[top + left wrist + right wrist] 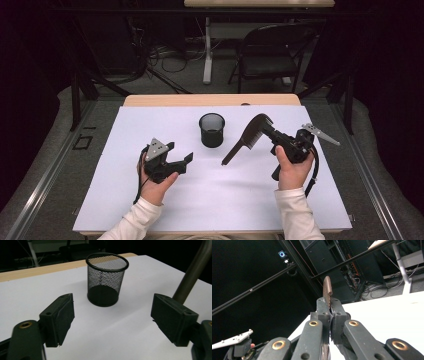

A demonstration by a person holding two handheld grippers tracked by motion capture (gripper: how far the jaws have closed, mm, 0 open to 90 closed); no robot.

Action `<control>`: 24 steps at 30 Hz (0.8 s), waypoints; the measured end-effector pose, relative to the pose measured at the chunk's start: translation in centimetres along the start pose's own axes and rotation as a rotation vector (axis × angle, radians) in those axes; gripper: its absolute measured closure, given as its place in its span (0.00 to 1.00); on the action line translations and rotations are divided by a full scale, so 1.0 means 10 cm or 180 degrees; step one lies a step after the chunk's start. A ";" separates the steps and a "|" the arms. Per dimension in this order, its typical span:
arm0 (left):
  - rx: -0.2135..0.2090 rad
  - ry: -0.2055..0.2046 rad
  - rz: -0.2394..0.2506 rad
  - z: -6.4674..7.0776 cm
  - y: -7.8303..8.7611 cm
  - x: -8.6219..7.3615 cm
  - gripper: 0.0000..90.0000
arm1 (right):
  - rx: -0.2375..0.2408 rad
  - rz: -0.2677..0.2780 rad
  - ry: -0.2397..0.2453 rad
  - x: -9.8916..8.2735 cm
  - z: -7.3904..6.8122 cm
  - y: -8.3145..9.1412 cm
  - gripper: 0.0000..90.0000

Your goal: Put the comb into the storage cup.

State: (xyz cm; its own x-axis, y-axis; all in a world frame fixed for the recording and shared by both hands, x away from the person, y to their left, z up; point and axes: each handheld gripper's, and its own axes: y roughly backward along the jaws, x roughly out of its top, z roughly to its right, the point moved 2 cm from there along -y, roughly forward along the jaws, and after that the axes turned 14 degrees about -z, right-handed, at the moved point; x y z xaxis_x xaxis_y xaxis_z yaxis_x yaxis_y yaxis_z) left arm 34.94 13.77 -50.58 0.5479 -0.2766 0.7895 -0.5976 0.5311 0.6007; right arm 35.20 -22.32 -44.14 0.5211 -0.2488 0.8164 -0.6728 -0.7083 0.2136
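1. Comb (248,136) is what we hold: a dark brown one with a long handle, clamped in the right tongs (274,134) at its toothed end, above the white counter (220,200).
2. From the high view we see the comb slanting, its handle tip pointing down and toward the middle of the counter, its curved head up beside the right tongs.
3. In the right gripper view our right tongs (331,315) are pressed together on the comb (327,288), whose brown edge sticks up between the two black jaws.
4. Our left tongs (180,152) stand open with nothing between them; the left gripper view shows their two pads (61,315) far apart over bare counter.
5. We see a black mesh cup (212,130) standing upright on the counter between the two tongs and a little farther back, apart from both.
6. In the left gripper view the mesh cup (106,280) sits straight ahead of the open jaws, and the comb's handle (193,270) crosses the right edge of the picture.
7. Our left hand (156,182) rests low near the counter; our right hand (292,172) is raised with the comb.
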 end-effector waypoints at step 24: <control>-0.0016 0.0049 0.0032 -0.20 0.10 -0.01 0.18 | -0.0342 -0.0022 0.0124 0.09 0.10 -0.07 0.98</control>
State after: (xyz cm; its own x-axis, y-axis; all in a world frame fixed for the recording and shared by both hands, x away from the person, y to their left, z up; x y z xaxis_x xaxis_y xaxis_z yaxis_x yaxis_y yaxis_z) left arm 35.45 15.91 -50.37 0.5507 -0.2589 0.7936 -0.6003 0.5377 0.5920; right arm 36.70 -22.69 -44.06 0.5066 -0.2168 0.8345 -0.7228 -0.6344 0.2740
